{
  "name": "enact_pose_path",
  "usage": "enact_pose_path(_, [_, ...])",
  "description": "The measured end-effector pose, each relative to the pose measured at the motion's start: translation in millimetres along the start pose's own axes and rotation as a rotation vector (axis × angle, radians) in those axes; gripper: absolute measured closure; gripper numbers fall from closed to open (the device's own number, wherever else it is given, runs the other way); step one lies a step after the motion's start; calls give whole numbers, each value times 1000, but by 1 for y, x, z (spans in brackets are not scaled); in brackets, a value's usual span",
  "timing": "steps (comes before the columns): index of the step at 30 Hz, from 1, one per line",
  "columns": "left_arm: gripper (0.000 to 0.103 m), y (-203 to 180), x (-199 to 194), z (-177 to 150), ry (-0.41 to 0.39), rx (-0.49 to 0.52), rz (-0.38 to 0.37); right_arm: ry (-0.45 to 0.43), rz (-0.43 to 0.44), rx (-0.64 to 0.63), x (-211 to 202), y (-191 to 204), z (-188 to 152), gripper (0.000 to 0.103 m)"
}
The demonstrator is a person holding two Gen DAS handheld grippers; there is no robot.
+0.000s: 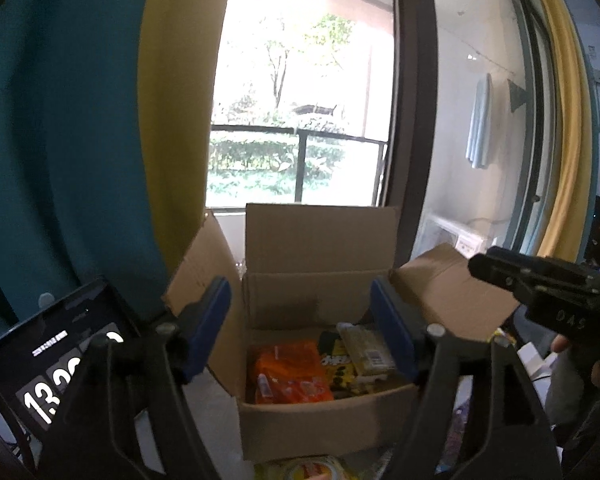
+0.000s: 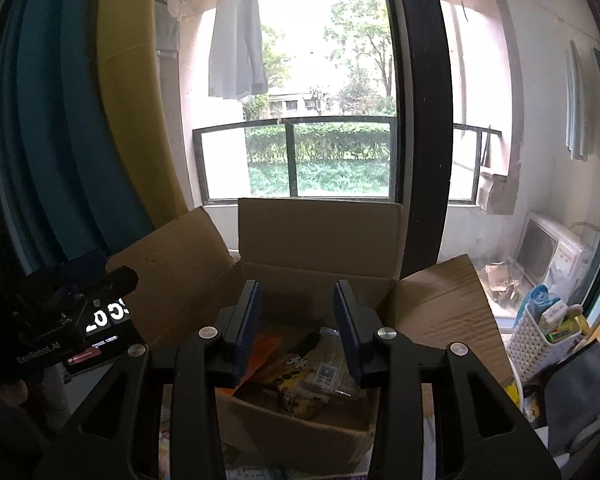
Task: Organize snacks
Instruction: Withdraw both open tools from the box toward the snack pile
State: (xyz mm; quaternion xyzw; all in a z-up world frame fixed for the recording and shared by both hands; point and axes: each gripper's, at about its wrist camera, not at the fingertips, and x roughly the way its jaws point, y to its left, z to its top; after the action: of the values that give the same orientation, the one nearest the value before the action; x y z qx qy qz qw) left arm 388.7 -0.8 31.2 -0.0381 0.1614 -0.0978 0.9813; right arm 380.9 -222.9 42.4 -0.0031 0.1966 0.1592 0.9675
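An open cardboard box [image 1: 320, 416] stands in front of the window, flaps up. Inside lie an orange snack pack [image 1: 290, 374], a yellow-and-black pack [image 1: 338, 364] and a clear wrapped pack [image 1: 366, 350]. My left gripper [image 1: 302, 330] is open and empty, held just before and above the box. My right gripper [image 2: 298, 326] is open and empty, over the box's [image 2: 300, 436] near edge, with the yellow-and-black pack [image 2: 296, 368] and clear pack [image 2: 332, 364] below it. The right gripper's body [image 1: 548, 292] shows at the left wrist view's right edge.
A dark screen with a clock [image 1: 56, 360] stands left of the box. A yellow snack pack [image 1: 316, 470] lies on the table before the box. A white slatted basket [image 2: 540, 340] with small items stands to the right. Curtains [image 1: 60, 120] hang at left, window behind.
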Motion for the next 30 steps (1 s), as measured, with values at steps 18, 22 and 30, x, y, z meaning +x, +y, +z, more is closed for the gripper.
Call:
enact_pose_path(18, [22, -30, -97, -13, -53, 17, -60, -19, -5, -8, -87, 17, -26, 62])
enact_pose_path(22, [22, -36, -110, -19, -49, 21, -76, -16, -11, -17, -102, 19, -35, 62])
enact_pose_path(30, [22, -49, -137, -38, -37, 21, -102, -3, -26, -22, -130, 21, -57, 60])
